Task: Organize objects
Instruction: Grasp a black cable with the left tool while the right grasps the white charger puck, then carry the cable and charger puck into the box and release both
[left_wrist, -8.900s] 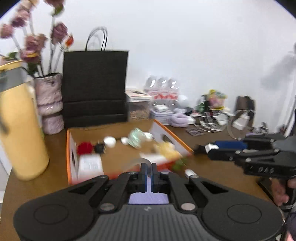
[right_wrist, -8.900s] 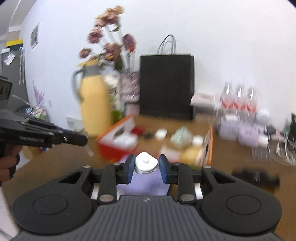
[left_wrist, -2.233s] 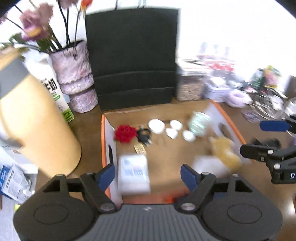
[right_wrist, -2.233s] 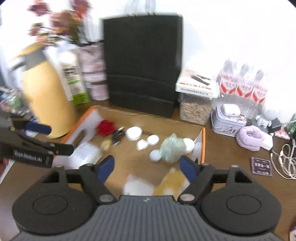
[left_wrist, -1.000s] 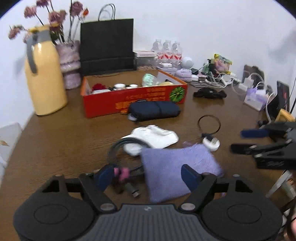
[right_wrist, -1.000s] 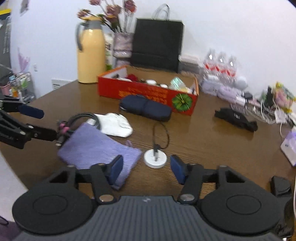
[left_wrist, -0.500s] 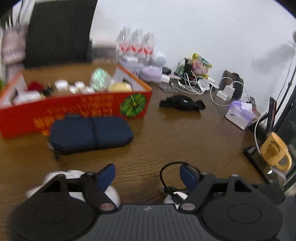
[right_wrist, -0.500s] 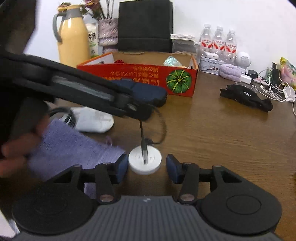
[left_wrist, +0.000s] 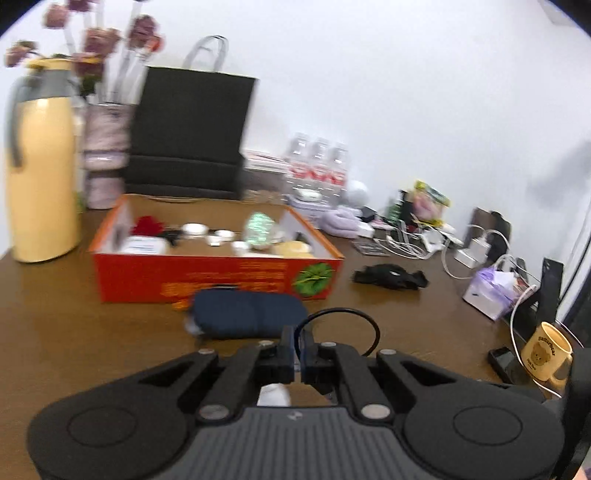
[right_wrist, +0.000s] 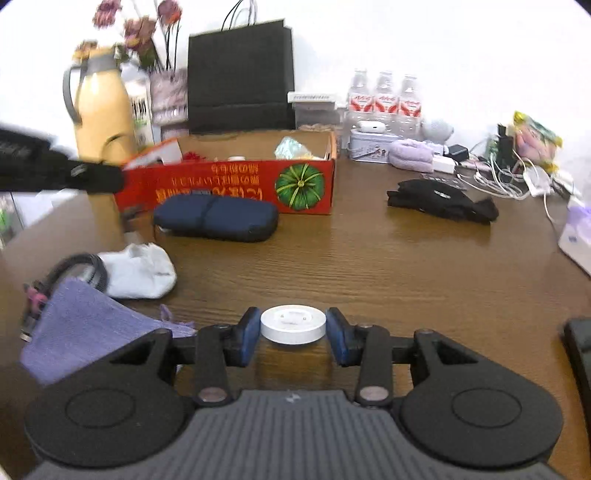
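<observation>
two changes: half a second ago the left gripper (left_wrist: 297, 345) had its fingers spread wide and the black cable (left_wrist: 370, 320) was plugged into the white puck (right_wrist: 293, 324); the fingers have just closed and the puck's top is bare.
left fingers: pressed together, pinching the thin cable, which loops out ahead of them.
right gripper (right_wrist: 293, 328): fingers partly open, blue pads against the puck's rim on both sides.
puck: smooth, flat, round disc, low over the wood-grain counter (right_wrist: 406, 266).
nearby: soft white sock (right_wrist: 142, 271) touching a knitted purple cloth (right_wrist: 81, 325); long rounded navy pouch (right_wrist: 216, 216) just in front of the red cardboard box (right_wrist: 236, 184).
</observation>
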